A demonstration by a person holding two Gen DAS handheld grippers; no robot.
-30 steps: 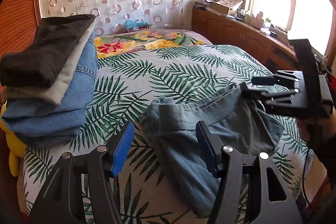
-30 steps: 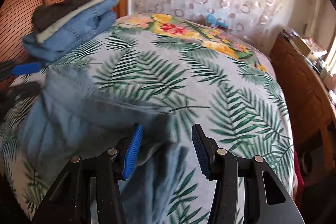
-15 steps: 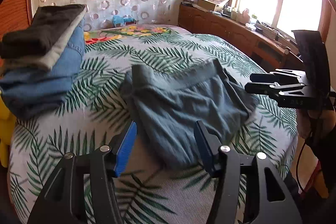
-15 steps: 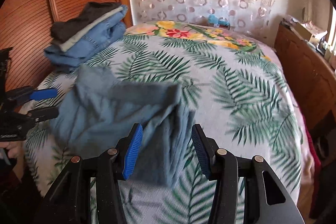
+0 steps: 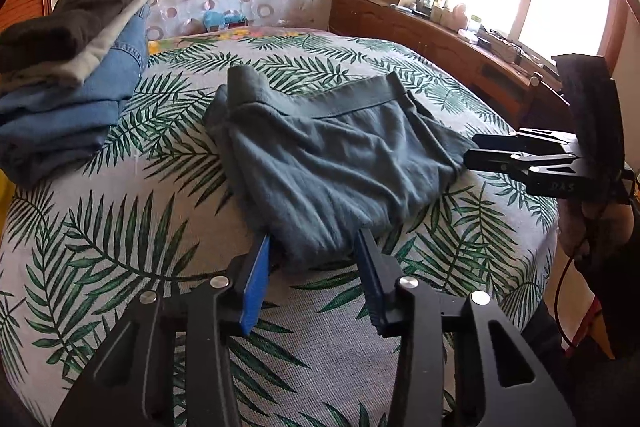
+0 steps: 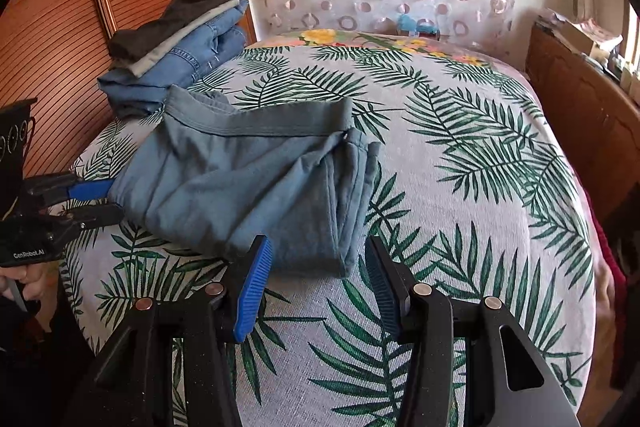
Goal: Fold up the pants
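Mid-fold: our left gripper (image 5: 312, 259), jaws just narrowing but still spread, straddles the near end of the grey-blue pants (image 5: 336, 163) bunched near the bed's (image 5: 120, 227) front edge. Our right gripper (image 6: 318, 263) hangs spread, empty. Next, we judge, pinch both corners. Layers underneath stay hidden.

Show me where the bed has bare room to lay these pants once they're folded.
Free: the palm-print bedspread right of the grey-blue pants, toward the wooden cabinet, and beyond the waistband up to the floral pillow. Crowded: the headboard corner with the folded stack, close beside the pants.
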